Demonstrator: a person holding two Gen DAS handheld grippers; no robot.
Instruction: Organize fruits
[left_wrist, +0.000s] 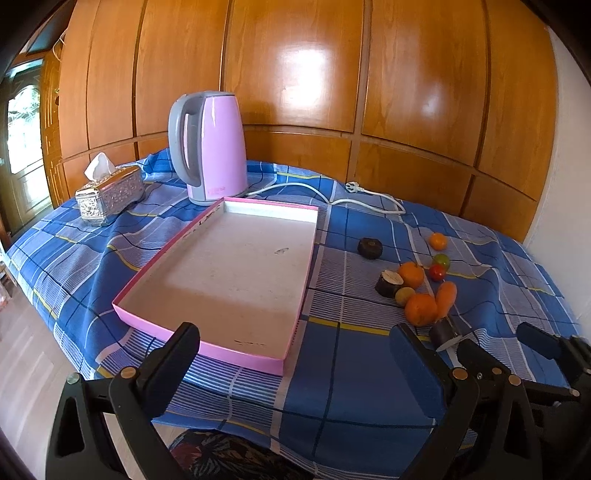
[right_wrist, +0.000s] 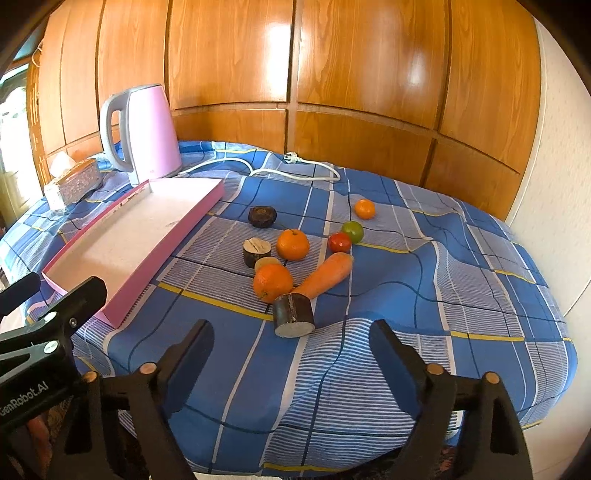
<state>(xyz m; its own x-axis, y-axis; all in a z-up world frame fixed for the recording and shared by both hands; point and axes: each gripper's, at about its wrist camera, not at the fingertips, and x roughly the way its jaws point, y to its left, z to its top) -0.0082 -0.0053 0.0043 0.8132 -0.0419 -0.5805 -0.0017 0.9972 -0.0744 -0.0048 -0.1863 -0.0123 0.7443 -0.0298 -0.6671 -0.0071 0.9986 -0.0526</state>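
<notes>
Left wrist view: the left gripper (left_wrist: 295, 354) hung over the near edge of the table, its jaws spread wide with nothing between them. Just beyond its fingers lay the pink tray (left_wrist: 207, 347), white inside and holding nothing, resting on the blue checked cloth (left_wrist: 340, 398). Behind the tray stood a pink kettle (left_wrist: 218, 147), its white cord (left_wrist: 354, 201) trailing to the right along the cloth. A silver tissue box (left_wrist: 110, 194) sat to the left of the kettle. The fruits lay in a loose group right of the tray: a large orange (left_wrist: 421, 309) touching a carrot (left_wrist: 445, 295), a second orange (left_wrist: 411, 274), and a small tangerine (left_wrist: 438, 240) farther back. The right gripper (left_wrist: 491, 354) showed at the lower right, close to this group.

Right wrist view: the right gripper (right_wrist: 291, 354) was open wide and held nothing. Directly ahead of its fingers lay a dark cut cylinder (right_wrist: 294, 314), pale face toward the camera, touching the carrot (right_wrist: 325, 277) and the large orange (right_wrist: 272, 281). Behind these were a second dark cylinder (right_wrist: 257, 252), a yellowish fruit (right_wrist: 266, 262), the second orange (right_wrist: 292, 244), a red fruit (right_wrist: 340, 242) touching a green one (right_wrist: 352, 231), a dark round piece (right_wrist: 262, 216), and the small tangerine (right_wrist: 365, 209), set apart. The pink tray (right_wrist: 166, 251) lay to the left of the group, with none of the produce in it. The left gripper (right_wrist: 55, 302) showed at the left edge; its jaw state could not be told here.
</notes>
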